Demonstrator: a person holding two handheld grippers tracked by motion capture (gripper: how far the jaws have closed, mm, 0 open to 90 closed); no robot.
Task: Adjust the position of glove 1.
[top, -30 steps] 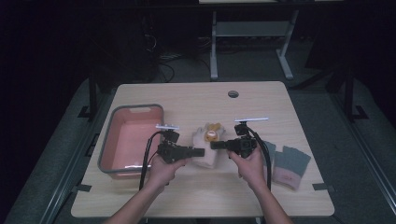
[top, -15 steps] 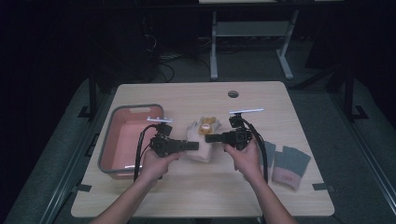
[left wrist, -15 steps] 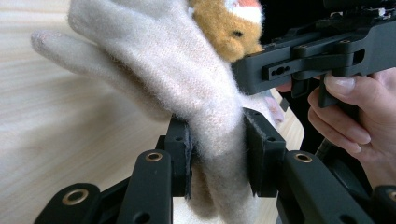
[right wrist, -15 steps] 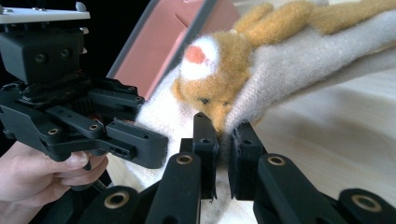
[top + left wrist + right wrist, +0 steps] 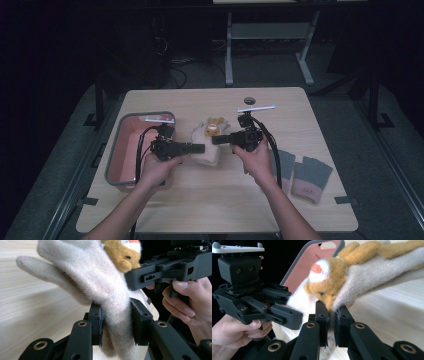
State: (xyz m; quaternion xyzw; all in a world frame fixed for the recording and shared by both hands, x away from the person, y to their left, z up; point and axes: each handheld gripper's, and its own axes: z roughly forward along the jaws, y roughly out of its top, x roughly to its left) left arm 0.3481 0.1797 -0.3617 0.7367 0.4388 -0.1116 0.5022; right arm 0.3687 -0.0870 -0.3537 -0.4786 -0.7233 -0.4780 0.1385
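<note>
A cream woollen glove (image 5: 206, 150) with a small tan animal face (image 5: 215, 126) sewn on its back hangs between two hand-held grippers above the middle of a pale wooden table (image 5: 200, 200); the left gripper (image 5: 198, 148) and the right gripper (image 5: 218, 139) point at each other, nearly tip to tip, so the glove lies straight ahead of both sets of jaws and neither hand is nearer than the other; in the left gripper view the black jaws are clenched on a fold of the glove's cuff end, with the fuzzy fingers (image 5: 47, 272) fanning up and away to the left; in the right gripper view the jaws are pinched tight on the cream knit just under the animal's chin (image 5: 329, 302); the glove's long axis seems to run away from the person, toward the far edge; a grey-rimmed bin with a salmon-pink inside (image 5: 122, 155) sits just beside the left hand, so a carry to it would go left; a pair of grey gloves with pink cuffs (image 5: 302, 172) lies flat at the right; the knit looks soft, napped and limp, the jaws hard and matte.
</note>
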